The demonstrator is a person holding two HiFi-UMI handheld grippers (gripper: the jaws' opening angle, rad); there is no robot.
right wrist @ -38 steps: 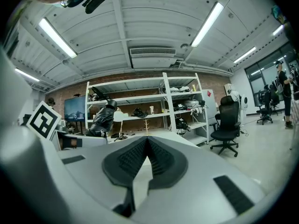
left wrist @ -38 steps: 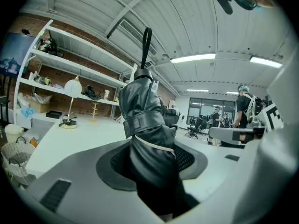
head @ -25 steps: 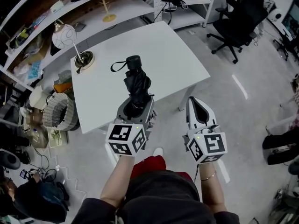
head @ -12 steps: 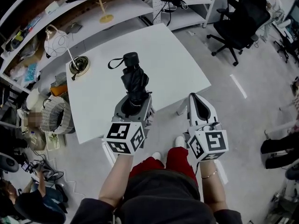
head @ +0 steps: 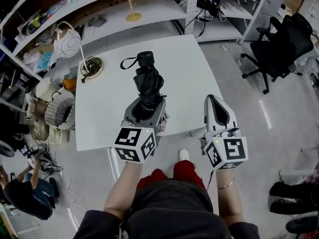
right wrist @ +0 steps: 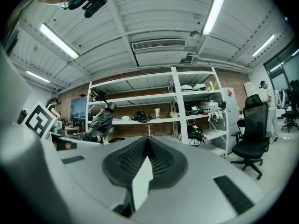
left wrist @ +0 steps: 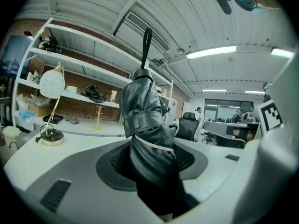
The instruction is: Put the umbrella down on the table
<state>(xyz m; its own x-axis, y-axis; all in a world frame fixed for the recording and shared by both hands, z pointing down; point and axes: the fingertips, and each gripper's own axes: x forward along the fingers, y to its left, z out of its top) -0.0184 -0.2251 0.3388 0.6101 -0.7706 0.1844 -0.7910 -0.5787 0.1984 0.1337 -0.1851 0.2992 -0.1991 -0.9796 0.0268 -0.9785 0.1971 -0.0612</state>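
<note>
A folded black umbrella (head: 148, 83) with a wrist strap stands out of my left gripper (head: 145, 109), which is shut on its lower end. In the head view it hangs above the near half of the white table (head: 104, 118). The left gripper view shows the umbrella (left wrist: 147, 125) tilted upward between the pads, strap at the top, tabletop (left wrist: 79, 141) beyond. My right gripper (head: 218, 106) is shut with nothing in it, beside the table's near right corner. Its closed jaws meet in the right gripper view, where the right gripper (right wrist: 147, 141) has the umbrella (right wrist: 100, 122) off to its left.
A white globe lamp (head: 70, 41) on a round base (head: 91, 66) stands at the table's far left corner. Wicker baskets (head: 60, 114) and clutter sit on the floor to the left. Shelving (head: 149, 4) runs behind the table. A black office chair (head: 281, 46) is at the right.
Both grippers have moved level toward the table, the left one still carrying the umbrella. The table and shelves now sit nearer and more centred in the head view.
</note>
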